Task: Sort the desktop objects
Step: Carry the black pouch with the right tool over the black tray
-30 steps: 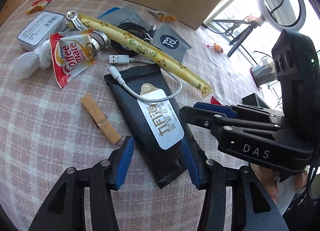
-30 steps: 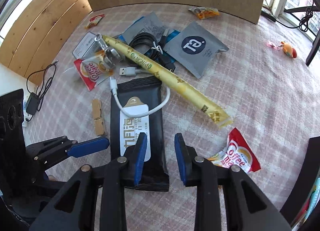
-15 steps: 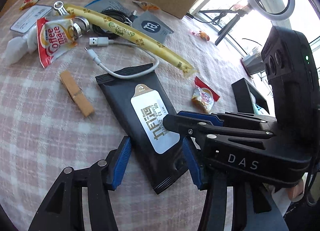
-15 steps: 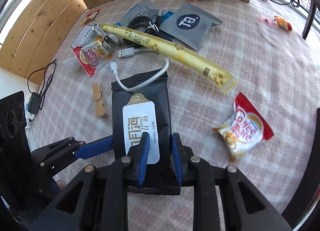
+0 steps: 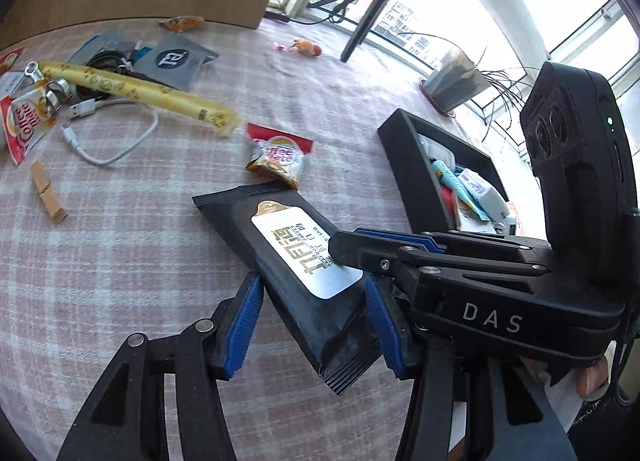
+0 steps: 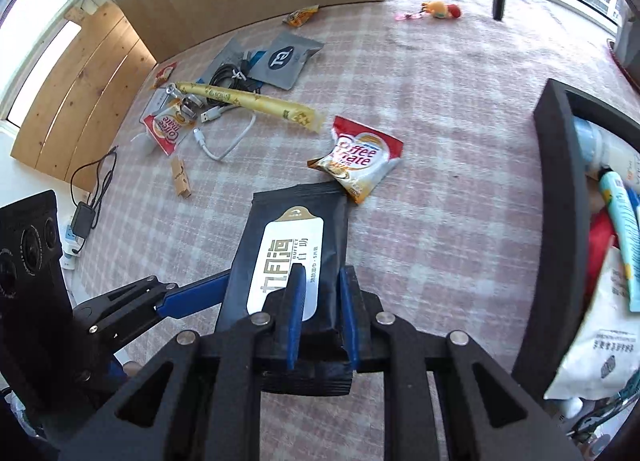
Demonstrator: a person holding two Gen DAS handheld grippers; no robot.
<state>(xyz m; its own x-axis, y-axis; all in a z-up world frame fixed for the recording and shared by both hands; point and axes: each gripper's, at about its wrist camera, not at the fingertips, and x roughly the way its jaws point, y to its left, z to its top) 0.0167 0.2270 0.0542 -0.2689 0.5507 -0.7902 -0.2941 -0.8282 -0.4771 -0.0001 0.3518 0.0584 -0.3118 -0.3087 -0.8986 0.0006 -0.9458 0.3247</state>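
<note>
Sachet (image 6: 358, 163) lies just beyond the gripped black pack (image 6: 296, 237), tray (image 6: 560, 197) beside.

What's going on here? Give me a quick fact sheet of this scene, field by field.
Held item: black wet-wipe packet with white label
Left claw: blue pads flank the packet's width
Right claw: closing on the packet's near end
Likely destination: black open box, partly filled
Nearest loose item: red and white creamer sachet, at the packet's far end
Surface: pink checked tablecloth
</note>
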